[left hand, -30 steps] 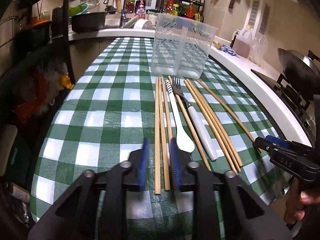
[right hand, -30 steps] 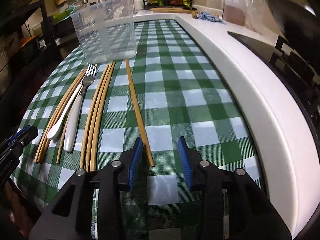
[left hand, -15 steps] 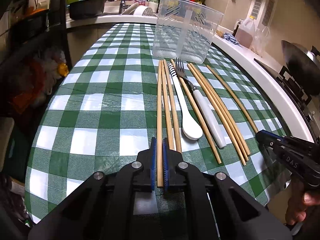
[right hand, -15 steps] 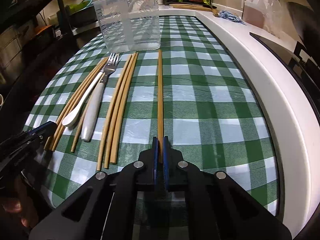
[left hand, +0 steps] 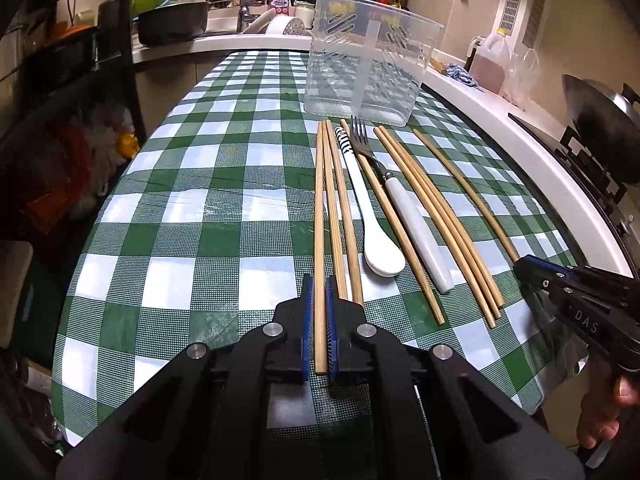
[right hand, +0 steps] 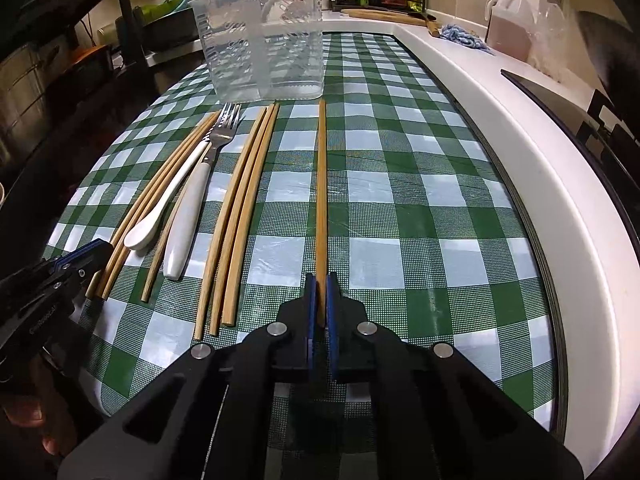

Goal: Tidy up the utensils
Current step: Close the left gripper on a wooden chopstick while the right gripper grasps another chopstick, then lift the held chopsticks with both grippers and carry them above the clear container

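Left claw [left hand: 320, 312] is clenching the leftmost chopstick [left hand: 319, 216] at its near end; right claw [right hand: 320, 304] is clenching the rightmost chopstick [right hand: 321, 184]. Both sticks are lying on the bench [left hand: 224, 216]. Between them are lying more chopsticks, spoon [left hand: 370, 216] and fork [left hand: 396, 196]; bin [left hand: 370, 56] is standing beyond.

A table covered by a green-and-white checked plastic cloth [left hand: 200, 216] carries a clear plastic utensil holder with a middle divider [left hand: 372, 60] at its far end. Nearer lie, side by side and pointing away: three bamboo chopsticks on the left [left hand: 334, 216], a white ceramic spoon with a striped handle [left hand: 370, 216], another chopstick [left hand: 394, 228] running under a metal fork with a white handle [left hand: 404, 204], three more chopsticks together [left hand: 444, 220], and one chopstick apart on the right [left hand: 468, 196].
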